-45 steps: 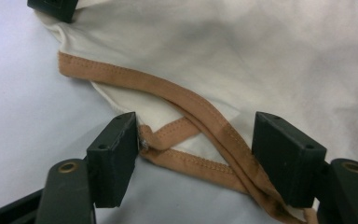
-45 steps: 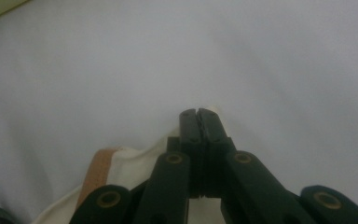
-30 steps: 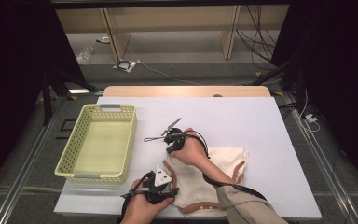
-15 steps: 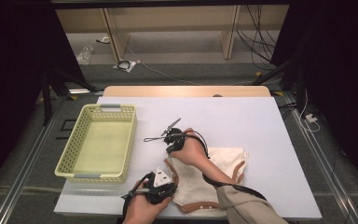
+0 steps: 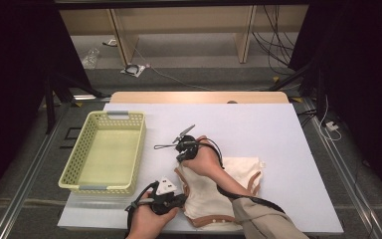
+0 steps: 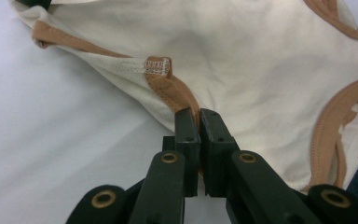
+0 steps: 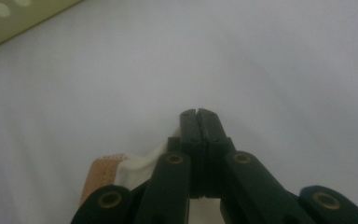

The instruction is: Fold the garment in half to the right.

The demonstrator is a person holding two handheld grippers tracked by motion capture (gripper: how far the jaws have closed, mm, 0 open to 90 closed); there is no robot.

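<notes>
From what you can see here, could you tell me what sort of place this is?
Probably a lab recording station: a white-topped table inside a dark enclosure, loose cables on the floor behind, and a yellow basket and a cream garment laid out for handling.

A cream garment (image 6: 242,60) of soft, matt knitted cotton-like cloth, finely ribbed, edged with a tan binding (image 6: 168,86) of slightly smoother fabric, stitched in white thread. The left gripper (image 6: 199,122) has 2 jaws of matt black plastic, with brass-coloured metal rivets that shine a little. The right gripper (image 7: 198,115) looks the same: dull black plastic, brassy rivets. The table cover (image 5: 258,124) is smooth, matt white, paper-like or vinyl-like; which one cannot be told. The basket (image 5: 129,159) is pale yellow-green plastic, perforated, faintly glossy. The table edge (image 5: 199,96) is light wood.
</notes>
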